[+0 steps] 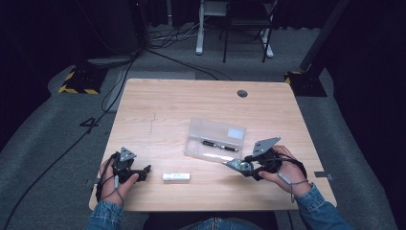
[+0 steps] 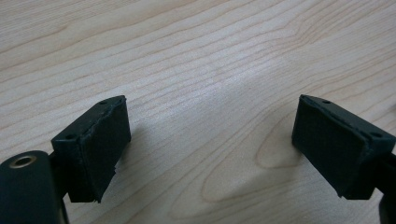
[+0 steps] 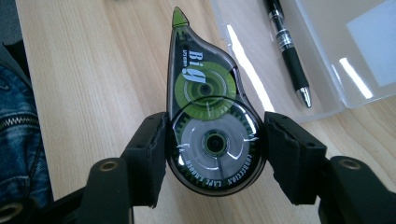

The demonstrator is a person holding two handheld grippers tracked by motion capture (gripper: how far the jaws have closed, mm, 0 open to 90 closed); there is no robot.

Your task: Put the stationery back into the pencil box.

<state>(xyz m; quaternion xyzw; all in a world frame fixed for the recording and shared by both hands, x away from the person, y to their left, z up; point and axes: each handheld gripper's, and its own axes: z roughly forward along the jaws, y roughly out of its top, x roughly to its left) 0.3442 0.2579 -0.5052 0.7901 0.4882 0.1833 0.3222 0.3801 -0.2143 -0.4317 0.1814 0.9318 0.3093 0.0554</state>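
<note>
Pale wood grain runs across the tabletop, where a person sits with a two-jaw gripper in each hand. The right gripper has its jaws pinching a correction tape dispenser by the two flat sides of its round, wider end. The dispenser is smoke-tinted and see-through, with a green reel and a grey reel inside, and its green tip points away from the gripper toward the far side of the tabletop. In the high view the right gripper holds the dispenser near the front right part of the tabletop, just in front of a clear plastic box. The box lies open near the middle of the tabletop, and a black pen rests inside it; the right gripper view shows the same pen with its silver tip toward the box's near wall.

The left gripper sits at the front left, well apart from the dispenser. Its jaws are spread wide in the left gripper view, with nothing but bare wood between them. A small white stick-shaped object lies on the tabletop between the two grippers, nearer the left one. Denim sleeves cover both forearms.
</note>
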